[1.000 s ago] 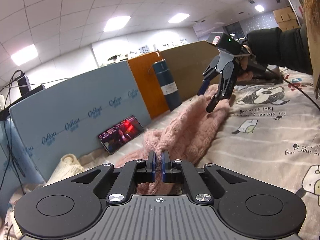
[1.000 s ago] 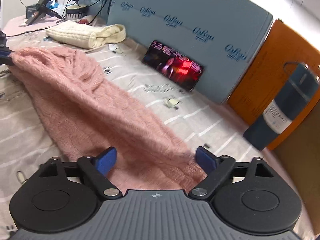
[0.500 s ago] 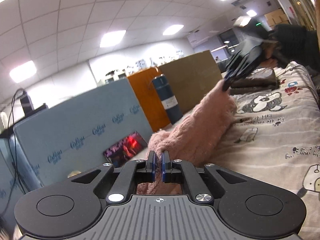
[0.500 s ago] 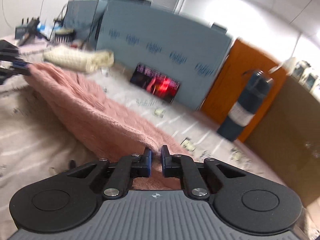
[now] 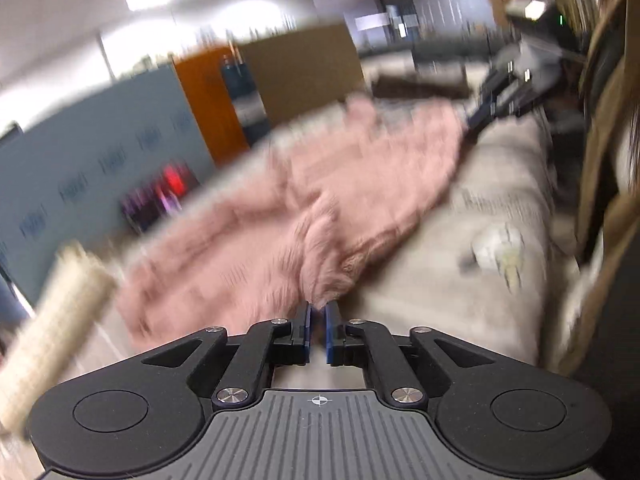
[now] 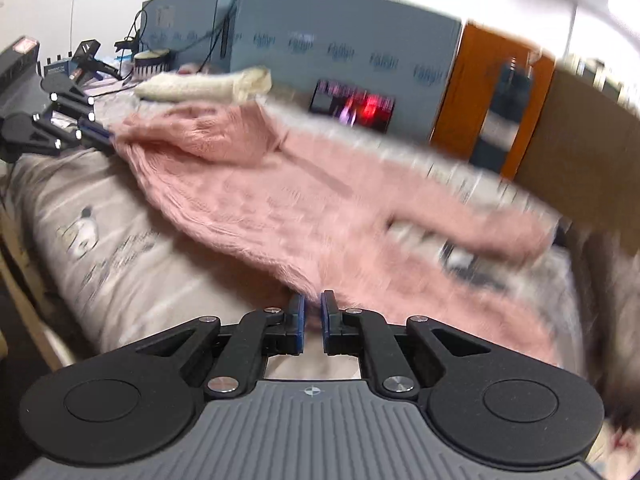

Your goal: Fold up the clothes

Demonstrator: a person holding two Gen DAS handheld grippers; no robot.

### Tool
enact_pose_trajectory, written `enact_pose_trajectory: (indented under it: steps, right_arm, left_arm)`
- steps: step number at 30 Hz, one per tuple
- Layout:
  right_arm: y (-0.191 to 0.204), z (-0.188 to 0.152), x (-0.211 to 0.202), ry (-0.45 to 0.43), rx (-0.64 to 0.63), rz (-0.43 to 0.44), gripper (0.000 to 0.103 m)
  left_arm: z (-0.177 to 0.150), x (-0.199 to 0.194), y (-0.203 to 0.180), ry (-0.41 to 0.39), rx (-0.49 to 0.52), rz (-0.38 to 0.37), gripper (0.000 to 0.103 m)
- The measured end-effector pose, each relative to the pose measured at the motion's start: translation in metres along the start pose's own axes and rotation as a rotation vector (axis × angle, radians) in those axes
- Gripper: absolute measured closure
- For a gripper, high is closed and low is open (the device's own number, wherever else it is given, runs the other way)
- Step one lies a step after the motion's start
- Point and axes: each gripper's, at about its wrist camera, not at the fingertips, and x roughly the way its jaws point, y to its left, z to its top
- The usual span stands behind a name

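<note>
A fluffy pink sweater [image 5: 328,184] lies spread across the printed bed sheet [image 5: 496,208]; it also shows in the right wrist view [image 6: 280,200]. My left gripper [image 5: 318,312] is shut on one edge of the sweater. My right gripper [image 6: 312,304] is shut on another edge; it appears in the left wrist view [image 5: 484,112] at the sweater's far corner. The left gripper appears in the right wrist view [image 6: 96,136] at the sweater's left corner. Both views are motion-blurred.
A folded cream knit [image 6: 204,86] lies by the blue foam board [image 6: 340,40]. A phone with a lit screen [image 6: 354,106] leans on the board. An orange panel [image 6: 472,92], a dark bottle [image 5: 244,96] and cardboard stand behind. The person's coat [image 5: 608,160] is at right.
The right gripper has shut on the sweater's edge. Both grippers lifted it and have swung it out, so it now lies spread wider over the bed.
</note>
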Motion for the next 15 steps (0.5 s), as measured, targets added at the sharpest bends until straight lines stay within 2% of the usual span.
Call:
enact_pose_trajectory:
  steps: [2,3,4,5,6,7,9,10,13,15]
  right_arm:
    - [-0.001,-0.004,-0.004,-0.001,0.009,0.011,0.091]
    - [-0.003,-0.004,-0.008,-0.022,0.016,0.011,0.078]
    - [-0.007,-0.003,-0.013,-0.053,0.027,0.006,0.066]
    - [-0.011,-0.002,-0.019,-0.09,0.04,-0.003,0.044]
    - [-0.018,0.0,-0.023,-0.128,0.057,-0.012,0.037]
    - [-0.027,0.003,-0.026,-0.163,0.081,-0.025,0.037]
    - [-0.049,0.007,-0.026,-0.223,0.148,-0.064,0.026]
    - [-0.061,0.009,-0.024,-0.249,0.196,-0.094,0.026]
    - [-0.11,0.013,-0.013,-0.32,0.417,-0.156,0.025]
    - [-0.147,0.013,-0.002,-0.348,0.599,-0.159,0.026]
  left_arm:
    - [-0.001,-0.007,0.007,0.007,-0.029,-0.047,0.091]
    - [-0.001,-0.01,0.01,0.007,-0.043,-0.07,0.082]
    - [0.0,-0.018,0.015,-0.019,-0.051,-0.086,0.067]
    - [0.002,-0.026,0.019,-0.069,-0.063,-0.074,0.059]
    - [0.004,-0.033,0.028,-0.13,-0.098,-0.061,0.039]
    - [0.007,-0.04,0.036,-0.192,-0.135,-0.049,0.023]
    - [0.01,-0.047,0.059,-0.314,-0.26,-0.02,0.018]
    - [0.012,-0.048,0.071,-0.364,-0.333,0.001,0.018]
    - [0.014,-0.034,0.109,-0.42,-0.546,0.08,0.018]
    - [0.015,-0.019,0.13,-0.405,-0.655,0.142,0.018]
